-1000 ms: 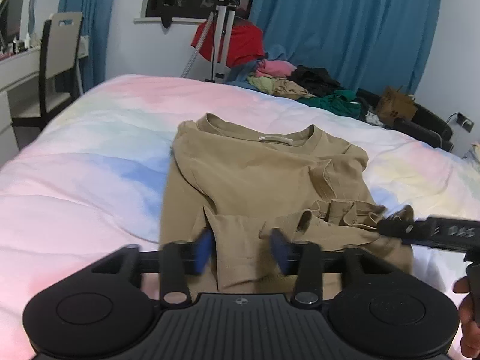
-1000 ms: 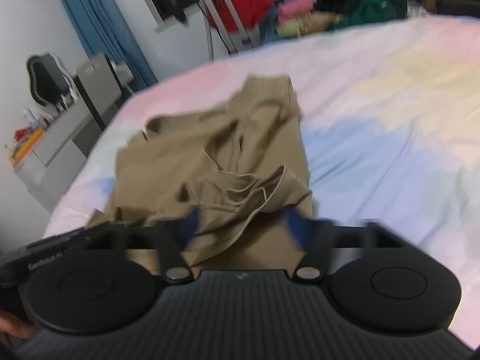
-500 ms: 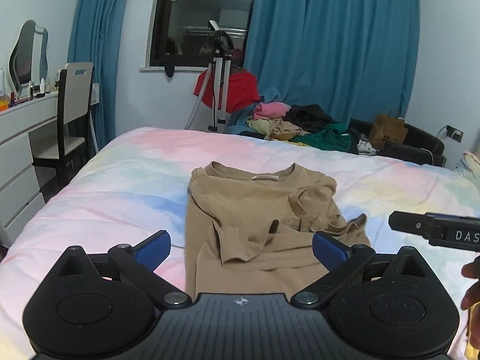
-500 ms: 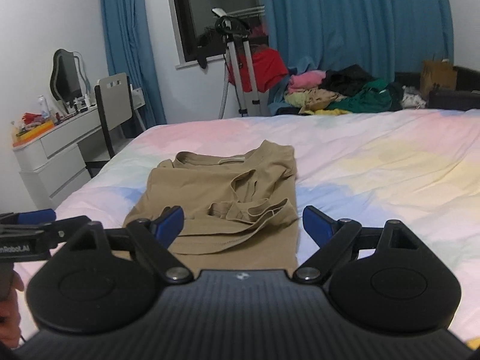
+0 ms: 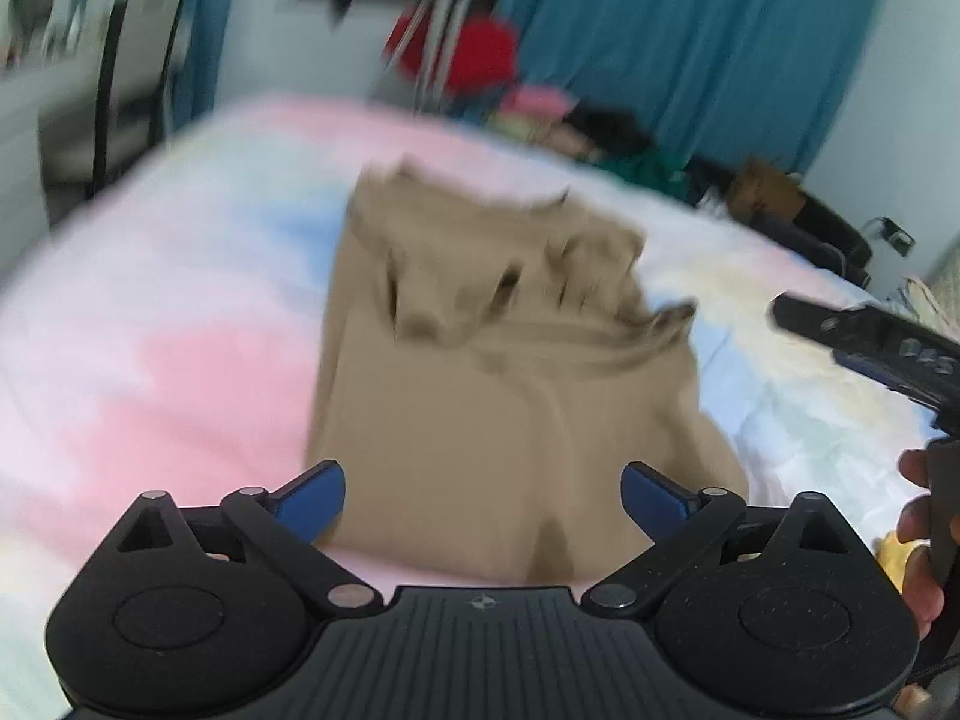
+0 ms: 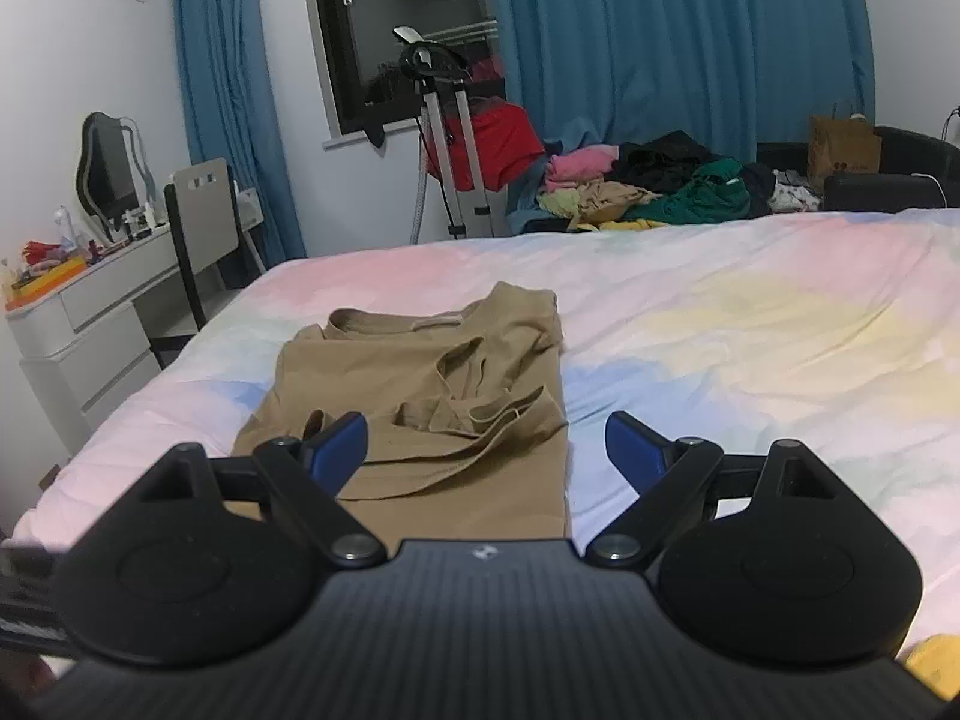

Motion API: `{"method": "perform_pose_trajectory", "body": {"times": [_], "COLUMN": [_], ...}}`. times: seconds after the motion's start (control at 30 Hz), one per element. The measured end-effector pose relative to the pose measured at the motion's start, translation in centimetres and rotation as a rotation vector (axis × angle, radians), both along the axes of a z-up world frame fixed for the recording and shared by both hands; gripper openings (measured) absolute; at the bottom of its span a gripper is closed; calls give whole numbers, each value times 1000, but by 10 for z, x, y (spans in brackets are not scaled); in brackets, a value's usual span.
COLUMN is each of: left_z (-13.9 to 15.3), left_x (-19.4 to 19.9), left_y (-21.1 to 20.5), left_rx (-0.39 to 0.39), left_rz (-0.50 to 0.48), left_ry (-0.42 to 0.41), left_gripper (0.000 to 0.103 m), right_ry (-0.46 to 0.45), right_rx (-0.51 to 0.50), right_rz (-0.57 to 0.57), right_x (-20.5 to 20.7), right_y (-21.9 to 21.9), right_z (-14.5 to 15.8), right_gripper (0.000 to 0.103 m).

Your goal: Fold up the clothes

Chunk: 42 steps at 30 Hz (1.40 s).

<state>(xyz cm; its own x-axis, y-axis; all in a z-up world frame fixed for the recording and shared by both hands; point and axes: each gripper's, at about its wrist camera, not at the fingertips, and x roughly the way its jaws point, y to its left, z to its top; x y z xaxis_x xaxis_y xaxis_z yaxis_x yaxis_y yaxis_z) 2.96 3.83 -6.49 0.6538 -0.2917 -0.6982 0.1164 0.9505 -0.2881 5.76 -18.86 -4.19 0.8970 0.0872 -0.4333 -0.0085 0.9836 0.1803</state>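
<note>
Tan cotton long-sleeved shirt (image 6: 420,402) mid-frame on pastel quilt (image 6: 750,330); left gripper (image 5: 483,495) closing slightly, right gripper (image 6: 486,450) apart, both empty.

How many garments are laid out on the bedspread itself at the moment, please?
1: a tan shirt, partly folded, on the pastel bedspread ahead of both grippers. Other clothes lie in a heap beyond the bed; some there may be hidden.
</note>
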Motion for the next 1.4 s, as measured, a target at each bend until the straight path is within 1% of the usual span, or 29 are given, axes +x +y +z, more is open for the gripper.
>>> {"method": "perform_pose_trajectory", "body": {"times": [0.03,0.1,0.17,0.3,0.4,0.5,0.6,0.7,0.77,0.8,0.9,0.93,0.97,1.0,1.03,1.13,1.2,1.23,1.3,1.33,1.37,1.4], "left_z": [-6,-14,-19,-33,-38,-32,-30,-42,-51,-53,-60,-62,-63,-63,-61,-53,-49,-50,-56,-61,-67,-69], "left_x": [3,8,11,23,25,19,13,12,15,17,22,23,23,22,20,12,10,11,15,18,21,24], "left_y": [3,7,11,27,39,46,50,48,45,45,51,52,53,54,55,57,56,54,49,48,47,49], "left_rx": [-22,-47,-86,-215,-305,-366,-430,-498,-515,-532,-618,-636,-644,-649,-660,-727,-744,-730,-665,-638,-630,-632], "left_rz": [14,42,63,132,174,189,199,196,193,202,266,287,305,322,330,317,297,294,299,303,304,303], "left_ry": [33,75,92,138,164,177,229,293,296,282,235,222,207,190,169,91,60,68,128,168,202,216], "left_gripper": [98,98,98,99,99,98,98,97,96,96,96,94,92,81,73,69,69,69,67,62,59,56], "right_ry": [3,8,17,38,58,72,87,102,117,126,155,166,180,196,212,263,282,286,293,304,318,339], "right_rx": [1,3,10,34,46,66,87,108,132,157,228,257,298,352,403,537,604,635,703,741,783,831], "right_rz": [-1,-1,0,3,0,-11,-25,-34,-35,-30,-13,-8,-4,0,1,-11,-20,-24,-28,-27,-26,-23], "right_x": [0,1,3,6,8,9,9,11,13,13,15,15,15,15,15,16,14,13,11,10,9,7], "right_y": [0,0,0,-1,-2,-5,-9,-11,-12,-13,-13,-13,-14,-16,-18,-24,-28,-31,-34,-35,-36,-35], "right_z": [-1,-3,-4,-8,-11,-13,-15,-18,-20,-22,-26,-28,-31,-35,-39,-51,-56,-58,-61,-63,-64,-67], "right_gripper": [88,88,88,88,88,88,88,88,88,88,88,88,88,88,88,88,88,88,88,89,89,89]}}
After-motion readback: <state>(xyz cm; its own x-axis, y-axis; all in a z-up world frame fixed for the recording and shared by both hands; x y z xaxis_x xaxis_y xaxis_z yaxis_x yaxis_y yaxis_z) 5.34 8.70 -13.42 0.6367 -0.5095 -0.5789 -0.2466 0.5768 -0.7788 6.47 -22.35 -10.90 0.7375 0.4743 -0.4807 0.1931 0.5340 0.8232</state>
